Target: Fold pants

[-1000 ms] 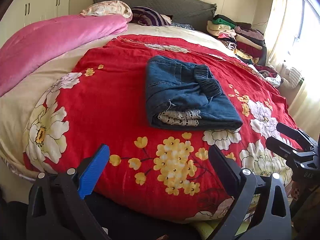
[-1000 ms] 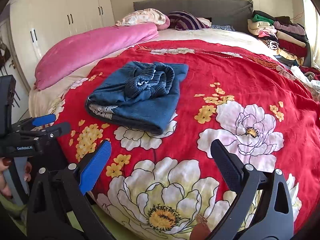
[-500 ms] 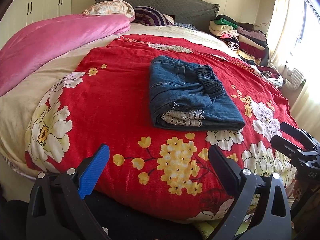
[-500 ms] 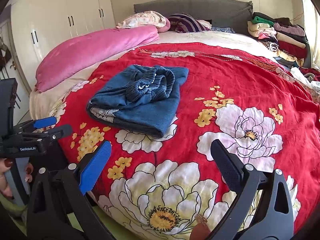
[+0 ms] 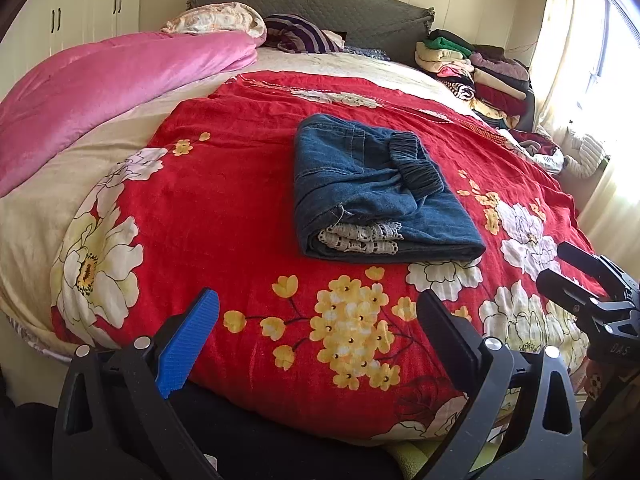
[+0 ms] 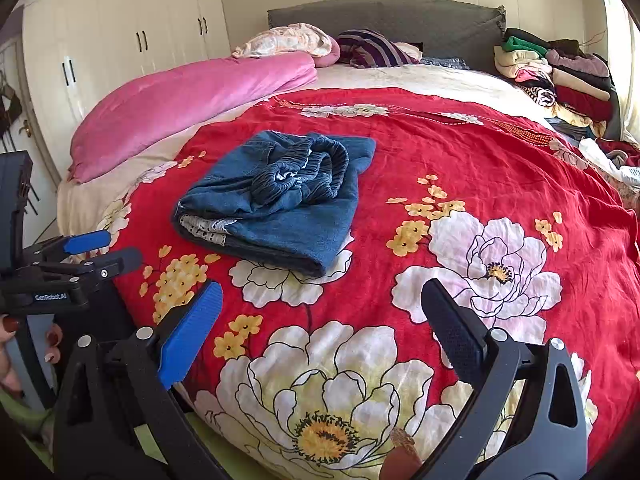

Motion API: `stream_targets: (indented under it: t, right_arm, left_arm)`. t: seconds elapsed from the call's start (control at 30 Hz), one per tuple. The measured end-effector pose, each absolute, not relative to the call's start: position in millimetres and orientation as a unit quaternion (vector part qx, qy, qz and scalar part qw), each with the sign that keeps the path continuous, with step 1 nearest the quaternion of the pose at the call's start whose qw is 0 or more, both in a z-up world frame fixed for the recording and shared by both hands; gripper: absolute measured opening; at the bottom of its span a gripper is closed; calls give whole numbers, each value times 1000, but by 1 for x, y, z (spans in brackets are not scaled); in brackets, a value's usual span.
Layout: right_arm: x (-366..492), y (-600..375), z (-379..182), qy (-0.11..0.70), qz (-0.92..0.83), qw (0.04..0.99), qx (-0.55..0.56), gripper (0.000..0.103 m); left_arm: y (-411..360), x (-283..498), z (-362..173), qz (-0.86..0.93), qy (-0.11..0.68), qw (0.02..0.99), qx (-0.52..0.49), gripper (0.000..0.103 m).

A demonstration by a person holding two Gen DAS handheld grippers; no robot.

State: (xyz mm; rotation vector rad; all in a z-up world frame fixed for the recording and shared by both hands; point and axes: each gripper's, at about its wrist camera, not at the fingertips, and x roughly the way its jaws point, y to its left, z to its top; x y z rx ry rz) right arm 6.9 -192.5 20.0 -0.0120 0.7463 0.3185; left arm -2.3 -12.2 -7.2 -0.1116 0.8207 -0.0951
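Note:
Blue denim pants (image 5: 372, 196) lie folded into a compact rectangle on the red flowered bedspread (image 5: 224, 216), lace trim at the near edge and the elastic waistband bunched on top. They also show in the right wrist view (image 6: 276, 204). My left gripper (image 5: 316, 320) is open and empty, near the bed's front edge, well short of the pants. My right gripper (image 6: 320, 312) is open and empty, over the bed's near edge, to the right of the pants. Each gripper shows in the other's view, the right one (image 5: 572, 268) and the left one (image 6: 100, 248).
A pink duvet (image 5: 100, 88) lies along the bed's left side. Pillows (image 5: 224, 24) and a grey headboard (image 5: 320, 4) are at the back. A stack of folded clothes (image 5: 480, 68) sits at the back right by the curtained window. White wardrobes (image 6: 120, 48) stand at the left.
Both views have shifted slightly; the pants sit a little further right in each frame. The pants themselves lie unchanged. Both grippers stay open.

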Motion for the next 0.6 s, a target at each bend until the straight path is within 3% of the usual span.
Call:
stream_targets:
  t: [0.6]
  right_arm:
    - [6, -193, 21, 361, 154, 920, -8, 94]
  left_arm:
    - [-15, -3, -6, -46, 399, 914, -51, 99]
